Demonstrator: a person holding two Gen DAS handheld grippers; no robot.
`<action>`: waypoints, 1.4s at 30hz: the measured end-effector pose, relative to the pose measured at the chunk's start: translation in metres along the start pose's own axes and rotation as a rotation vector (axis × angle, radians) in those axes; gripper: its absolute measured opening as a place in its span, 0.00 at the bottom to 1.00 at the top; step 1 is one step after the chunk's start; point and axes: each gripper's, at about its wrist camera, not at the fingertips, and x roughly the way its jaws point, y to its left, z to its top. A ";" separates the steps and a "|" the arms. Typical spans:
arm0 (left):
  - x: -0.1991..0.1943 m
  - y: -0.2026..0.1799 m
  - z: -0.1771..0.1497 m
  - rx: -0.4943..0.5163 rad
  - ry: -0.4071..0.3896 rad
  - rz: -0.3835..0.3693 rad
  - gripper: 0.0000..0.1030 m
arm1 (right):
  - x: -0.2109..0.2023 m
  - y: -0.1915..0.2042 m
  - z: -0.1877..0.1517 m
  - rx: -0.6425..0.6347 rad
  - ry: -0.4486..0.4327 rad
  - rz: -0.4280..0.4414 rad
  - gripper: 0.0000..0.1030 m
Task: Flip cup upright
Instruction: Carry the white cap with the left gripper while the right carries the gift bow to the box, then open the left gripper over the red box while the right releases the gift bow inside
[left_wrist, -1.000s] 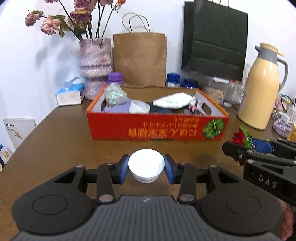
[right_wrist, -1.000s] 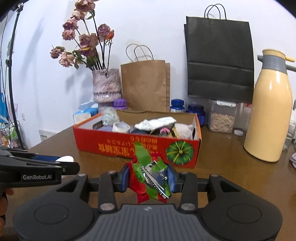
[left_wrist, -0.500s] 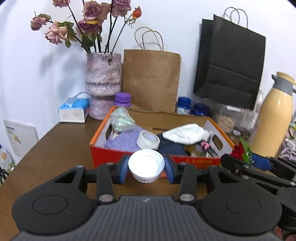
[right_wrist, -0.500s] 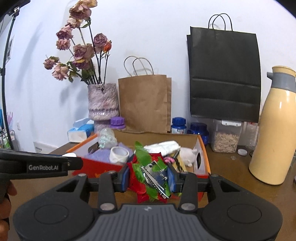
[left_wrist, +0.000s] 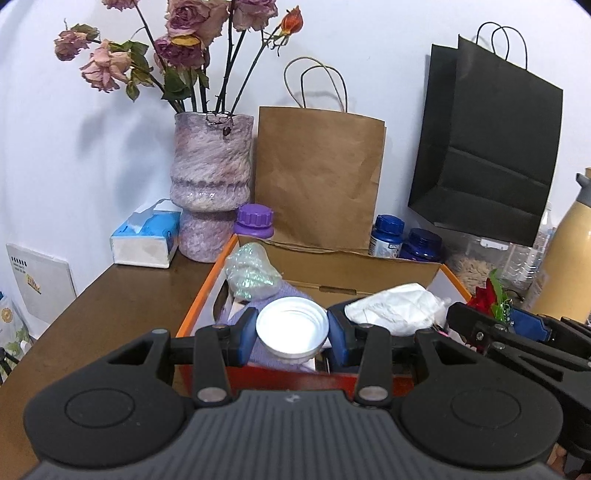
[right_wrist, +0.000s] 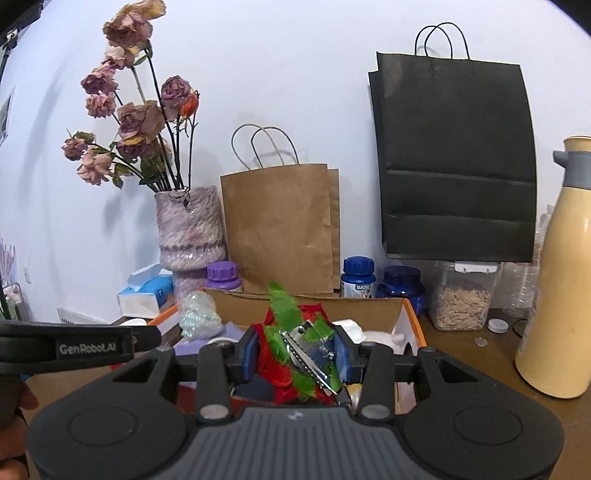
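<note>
Left gripper (left_wrist: 291, 336) is clamped on a small white cup (left_wrist: 292, 332), pinched by its sides between the blue pads (left_wrist: 246, 336). The open mouth is turned toward the camera, so the cup is held lying over, not upright. It is carried in the air just above the near wall of the orange box (left_wrist: 204, 291), which sits toward the back edge of the tabletop (left_wrist: 110, 295). A side grip was probably chosen so a wrist roll can stand the cup up.

Right gripper (right_wrist: 295, 356) is clenched on a red-and-green flower clip (right_wrist: 299, 354), held above the same box (right_wrist: 413, 325); likely bound for the box, keeping the tabletop tidy.

Flip judged not yet done.
</note>
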 end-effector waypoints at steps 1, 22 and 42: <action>0.005 -0.001 0.002 0.002 0.000 0.000 0.40 | 0.005 0.000 0.001 0.000 0.002 0.002 0.38; 0.080 -0.002 0.028 0.053 -0.023 0.043 0.40 | 0.080 -0.002 0.021 -0.068 0.004 -0.006 0.38; 0.117 0.004 0.025 0.095 0.020 0.046 0.57 | 0.117 -0.015 0.015 -0.119 0.069 -0.035 0.43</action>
